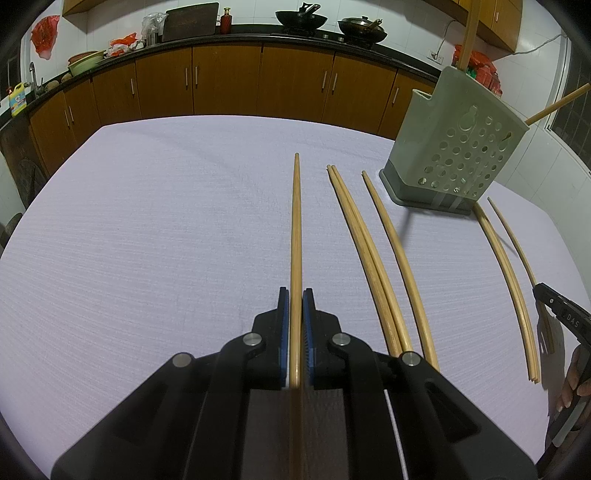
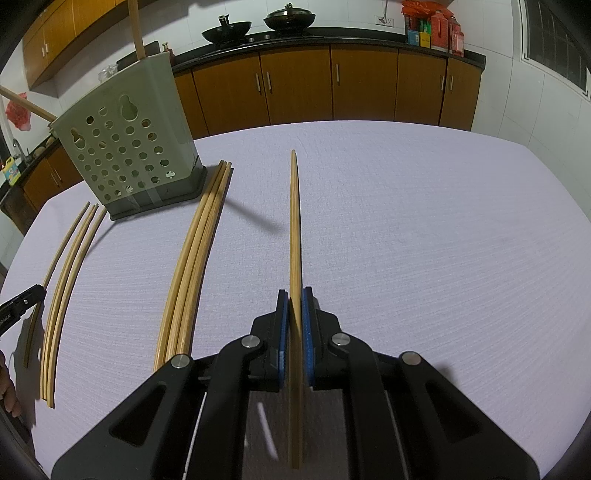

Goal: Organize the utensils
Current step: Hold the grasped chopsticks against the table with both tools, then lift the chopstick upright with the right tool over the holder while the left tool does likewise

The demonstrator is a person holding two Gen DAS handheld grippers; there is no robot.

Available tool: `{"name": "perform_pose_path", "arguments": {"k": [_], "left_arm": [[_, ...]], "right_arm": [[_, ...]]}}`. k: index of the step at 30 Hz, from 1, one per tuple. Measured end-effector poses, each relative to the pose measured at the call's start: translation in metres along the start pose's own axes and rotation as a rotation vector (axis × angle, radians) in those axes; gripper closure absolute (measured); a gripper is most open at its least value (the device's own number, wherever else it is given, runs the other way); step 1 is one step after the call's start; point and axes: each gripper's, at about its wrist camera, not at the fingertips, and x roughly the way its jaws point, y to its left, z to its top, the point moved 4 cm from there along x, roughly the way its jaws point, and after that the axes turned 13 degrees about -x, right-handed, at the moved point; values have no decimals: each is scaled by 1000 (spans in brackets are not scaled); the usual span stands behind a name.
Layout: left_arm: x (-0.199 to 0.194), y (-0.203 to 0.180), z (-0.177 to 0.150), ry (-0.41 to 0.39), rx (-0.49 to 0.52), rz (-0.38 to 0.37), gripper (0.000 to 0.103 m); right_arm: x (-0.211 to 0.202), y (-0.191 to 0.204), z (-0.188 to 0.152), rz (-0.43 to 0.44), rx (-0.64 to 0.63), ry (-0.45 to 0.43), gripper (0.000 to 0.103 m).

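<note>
My left gripper is shut on one wooden chopstick that runs straight ahead over the lilac tablecloth. In the right wrist view my right gripper is likewise shut on a single chopstick. The grey-green perforated holder stands at the right of the left view and at the left of the right view, with two chopsticks sticking out of it. Loose chopsticks lie between the grippers: three near my left gripper and three near my right one.
The right gripper's black tip shows at the left view's right edge, and the left gripper's tip at the right view's left edge. A person's fingers hold the handle. Brown cabinets and woks stand behind the table.
</note>
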Motion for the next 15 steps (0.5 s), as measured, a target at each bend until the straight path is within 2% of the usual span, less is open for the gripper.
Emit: {"name": "perform_pose_path", "arguments": {"k": [10, 15], "left_arm": [[1, -2, 0, -3, 9, 11, 93], [-9, -7, -14, -6, 55, 39, 93]], "right_arm": [[0, 1, 0, -5, -3, 0, 94], [-9, 4, -9, -8, -21, 2, 89]]}}
